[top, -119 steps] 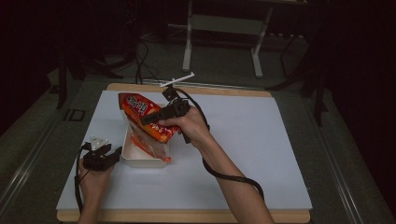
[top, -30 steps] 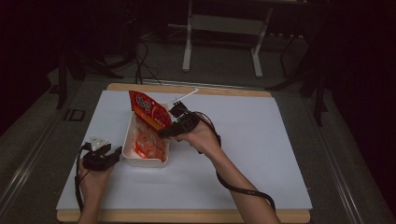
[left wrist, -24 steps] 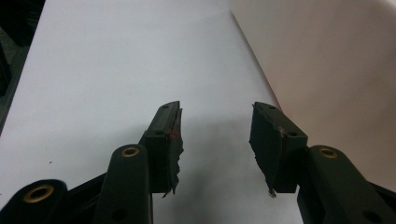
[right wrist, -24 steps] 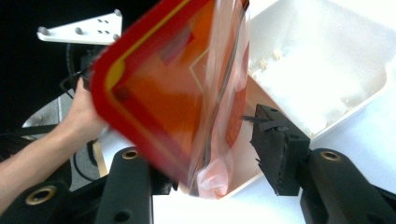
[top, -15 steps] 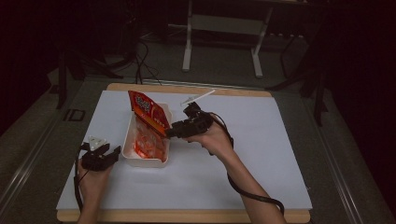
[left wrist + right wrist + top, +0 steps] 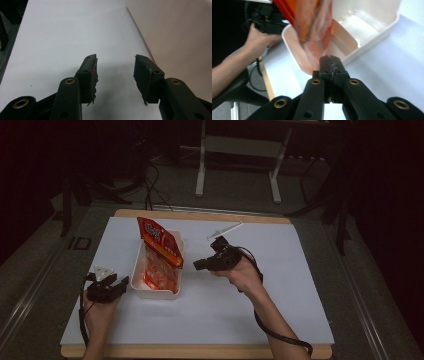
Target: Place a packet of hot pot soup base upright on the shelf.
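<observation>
— Start with the right tongs (image 6: 199, 265). What do you make of them?

— Their jaws are pressed together, nothing between them. In the right gripper view the right tongs (image 6: 331, 65) have their closed tip just in front of the lower edge of a red and orange snack bag (image 6: 308, 18), close to it, though I cannot tell whether they touch.

— And from above?

— The right hand (image 6: 242, 272) holds them low over the bench (image 6: 280, 285), pointing left toward a white tray (image 6: 141, 290). The snack bag (image 6: 159, 241) stands tilted in that tray, its top leaning toward the far left, its lower end down inside among more orange-red stuff that I cannot make out.

— The left tongs (image 6: 122, 283)?

— Jaws apart, holding nothing. The left hand (image 6: 100, 300) rests them on the bench just beside the tray's near left corner. In the left gripper view the left tongs (image 6: 115, 75) look along the white surface with the tray's pale wall (image 6: 180, 37) rising at the right, near one jaw but not touching it.

— Anything else out there?

— A thin white stick (image 6: 226, 230) lies on the bench beyond the right hand, well apart from the tray. A black cable (image 6: 272, 332) trails from the right tongs along the forearm toward the bench's near edge.
</observation>
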A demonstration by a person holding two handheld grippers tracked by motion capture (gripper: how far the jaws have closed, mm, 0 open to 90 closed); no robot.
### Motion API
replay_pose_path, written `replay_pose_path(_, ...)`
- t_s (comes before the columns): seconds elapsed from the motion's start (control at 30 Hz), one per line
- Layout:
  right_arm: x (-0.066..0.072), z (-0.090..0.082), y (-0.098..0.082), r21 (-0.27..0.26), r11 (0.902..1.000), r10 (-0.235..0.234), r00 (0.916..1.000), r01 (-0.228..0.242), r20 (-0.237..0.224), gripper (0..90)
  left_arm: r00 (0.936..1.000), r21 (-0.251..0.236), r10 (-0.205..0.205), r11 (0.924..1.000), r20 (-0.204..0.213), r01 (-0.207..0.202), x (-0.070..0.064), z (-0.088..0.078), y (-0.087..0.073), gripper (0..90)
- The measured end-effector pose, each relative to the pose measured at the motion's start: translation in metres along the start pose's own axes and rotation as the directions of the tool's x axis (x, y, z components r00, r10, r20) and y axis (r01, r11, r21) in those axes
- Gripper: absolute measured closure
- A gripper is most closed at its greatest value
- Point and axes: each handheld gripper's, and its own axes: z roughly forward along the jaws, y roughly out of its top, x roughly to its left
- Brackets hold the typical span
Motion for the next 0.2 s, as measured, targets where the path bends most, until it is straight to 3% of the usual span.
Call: replay_pose_path(0.2, -0.0096, 0.0027, -0.0075, 0.012, 0.9995, 0.03, 0.9994, -0.031, 0.016, 90.0, 1.0, 0.003, 0.001, 1.0, -0.001, -0.001, 0.0014, 0.0001, -0.0001, 53.6)
